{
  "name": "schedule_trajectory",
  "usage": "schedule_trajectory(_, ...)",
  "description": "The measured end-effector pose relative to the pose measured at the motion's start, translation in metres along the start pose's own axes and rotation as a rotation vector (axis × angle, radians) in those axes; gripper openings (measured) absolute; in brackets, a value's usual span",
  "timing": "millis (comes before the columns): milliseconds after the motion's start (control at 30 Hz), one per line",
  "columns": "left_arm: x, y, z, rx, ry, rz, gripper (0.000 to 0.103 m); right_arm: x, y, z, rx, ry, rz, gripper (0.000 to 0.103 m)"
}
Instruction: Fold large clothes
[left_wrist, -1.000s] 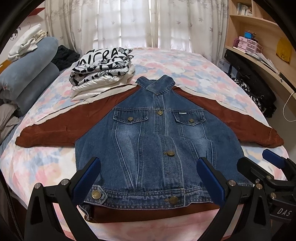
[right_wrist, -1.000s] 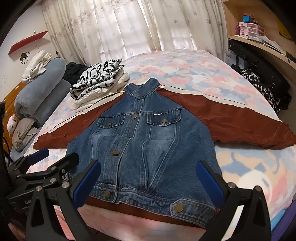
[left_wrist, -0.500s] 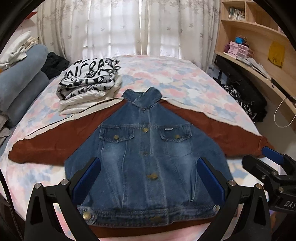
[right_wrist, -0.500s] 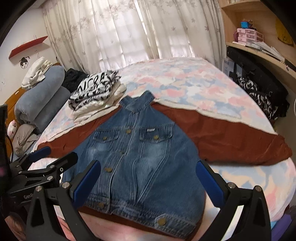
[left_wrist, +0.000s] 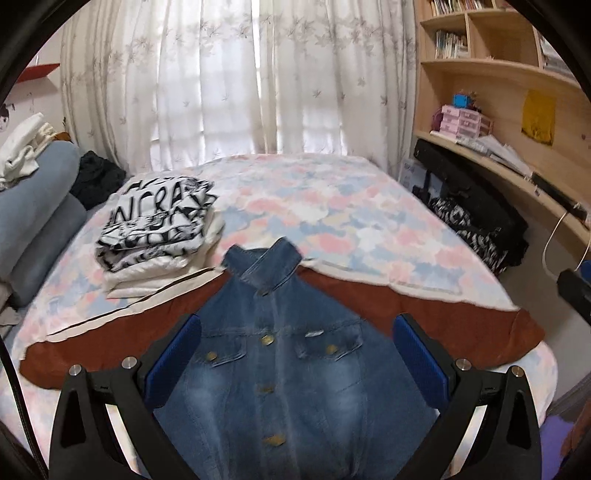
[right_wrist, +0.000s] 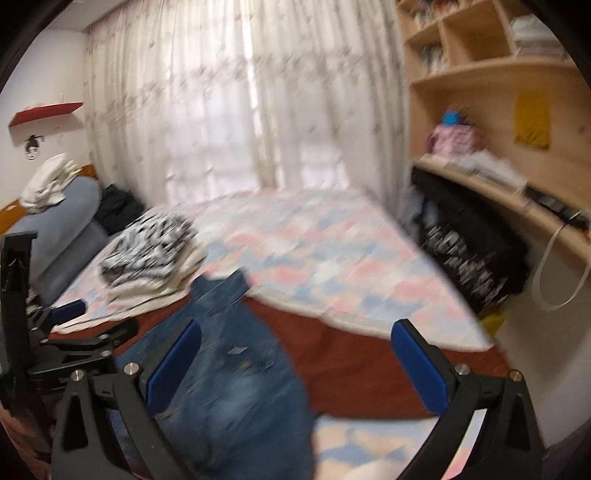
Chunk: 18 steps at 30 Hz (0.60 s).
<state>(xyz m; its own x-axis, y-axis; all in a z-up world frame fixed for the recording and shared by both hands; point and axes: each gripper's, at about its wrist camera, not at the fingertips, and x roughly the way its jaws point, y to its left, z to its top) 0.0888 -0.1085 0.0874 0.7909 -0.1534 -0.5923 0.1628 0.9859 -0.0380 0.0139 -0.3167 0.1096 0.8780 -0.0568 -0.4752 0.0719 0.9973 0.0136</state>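
The denim jacket (left_wrist: 295, 373) lies buttoned and flat on the bed (left_wrist: 332, 206), rust sleeves (left_wrist: 461, 317) spread wide; both the left tool (left_wrist: 297, 362) and the right tool (right_wrist: 295, 365) hover agape, empty; denim looks heavy, stiff; pinch a cuff or shoulder seam.

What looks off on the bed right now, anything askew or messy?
Nothing damaged or spilled. The blue denim jacket with rust-brown sleeves lies flat, buttoned, sleeves spread. The folded black-and-white printed clothes stack touches its sleeve edge. Both the left gripper and right gripper are open and empty. The right wrist view is motion-blurred.
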Motion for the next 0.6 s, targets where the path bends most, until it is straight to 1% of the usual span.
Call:
schedule_trajectory(100,0.016,-0.011,0.009,-0.014,-0.004,-0.022,0.102,-0.002,-0.017,0.007,-0.045,-0.082,-0.112,0.103)
schedule_trajectory(167,0.031,-0.02,0.012,-0.018,-0.006,-0.03,0.102,0.001,-0.03,0.006,-0.055,-0.104,-0.138,0.103)
schedule_trajectory(200,0.04,-0.026,0.012,-0.018,-0.01,-0.041,0.102,0.006,-0.04,0.006,-0.055,-0.09,-0.124,0.103)
schedule_trajectory(267,0.058,-0.037,0.011,-0.007,-0.004,-0.056,0.102,0.021,-0.06,0.005,-0.015,-0.026,-0.095,0.103)
schedule_trajectory(333,0.076,-0.051,0.008,0.015,0.019,-0.053,0.102,0.04,-0.079,-0.003,0.035,0.038,-0.077,0.103)
schedule_trajectory(467,0.112,-0.079,-0.003,0.04,0.051,-0.054,0.102,0.077,-0.119,-0.028,0.111,0.155,-0.124,0.103)
schedule_trajectory(567,0.142,-0.097,-0.016,0.033,0.106,-0.082,0.102,0.099,-0.155,-0.053,0.232,0.24,-0.098,0.103)
schedule_trajectory(600,0.15,-0.101,-0.019,0.025,0.115,-0.084,0.102,0.112,-0.174,-0.066,0.297,0.297,-0.072,0.103)
